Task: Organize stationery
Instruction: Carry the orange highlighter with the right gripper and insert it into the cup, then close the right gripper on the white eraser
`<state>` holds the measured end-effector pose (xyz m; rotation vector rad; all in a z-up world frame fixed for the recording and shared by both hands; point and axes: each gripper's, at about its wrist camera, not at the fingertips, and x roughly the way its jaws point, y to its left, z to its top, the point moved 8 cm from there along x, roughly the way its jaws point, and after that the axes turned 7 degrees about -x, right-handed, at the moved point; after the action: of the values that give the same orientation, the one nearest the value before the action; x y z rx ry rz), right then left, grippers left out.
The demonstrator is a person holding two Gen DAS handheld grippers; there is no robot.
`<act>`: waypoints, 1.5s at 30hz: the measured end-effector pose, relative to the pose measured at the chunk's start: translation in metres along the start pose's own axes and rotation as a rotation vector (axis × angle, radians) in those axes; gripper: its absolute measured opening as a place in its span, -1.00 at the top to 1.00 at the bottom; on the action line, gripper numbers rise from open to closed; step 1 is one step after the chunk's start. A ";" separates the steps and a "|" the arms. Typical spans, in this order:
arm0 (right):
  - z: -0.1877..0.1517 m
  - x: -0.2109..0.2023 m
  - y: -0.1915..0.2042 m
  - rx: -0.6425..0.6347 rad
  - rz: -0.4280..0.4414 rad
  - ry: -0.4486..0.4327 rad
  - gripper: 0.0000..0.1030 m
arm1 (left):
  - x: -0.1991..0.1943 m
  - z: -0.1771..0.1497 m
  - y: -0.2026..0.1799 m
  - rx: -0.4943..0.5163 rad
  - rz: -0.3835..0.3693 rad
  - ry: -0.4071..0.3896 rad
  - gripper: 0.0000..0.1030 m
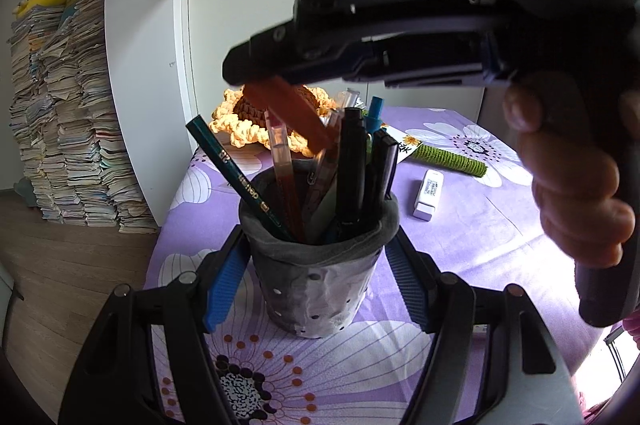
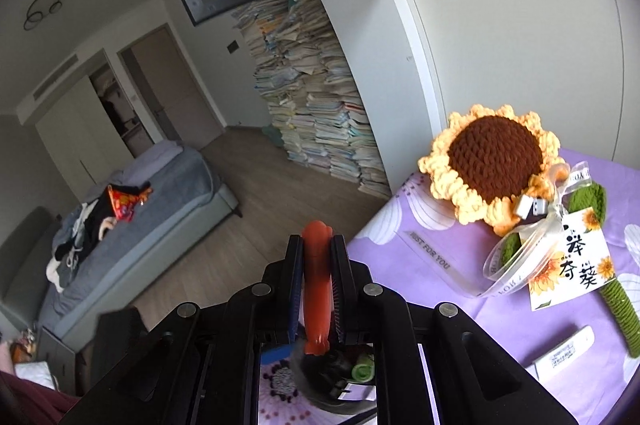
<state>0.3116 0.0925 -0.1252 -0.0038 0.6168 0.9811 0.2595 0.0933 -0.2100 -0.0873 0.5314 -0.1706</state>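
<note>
A grey perforated pen holder stands on the purple floral tablecloth, full of pens and a green pencil. My left gripper is closed around the holder, its blue pads pressed on both sides. My right gripper is shut on an orange pen and holds it tilted above the holder; in the left wrist view the pen points down toward the holder's mouth from the right gripper's tip. The holder's rim shows below the right gripper.
A white eraser lies right of the holder. A crochet sunflower with a green stem and a card lies at the table's far side. A tall pile of papers stands on the floor to the left.
</note>
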 end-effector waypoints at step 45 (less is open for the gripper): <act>-0.133 -0.053 -0.026 -0.199 -0.269 0.520 0.03 | -0.003 0.000 -0.001 -0.004 0.001 -0.003 -0.32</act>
<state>0.2457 -0.0001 -0.2166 -0.5198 0.9627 0.7744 0.2571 0.0926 -0.2080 -0.0915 0.5293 -0.1683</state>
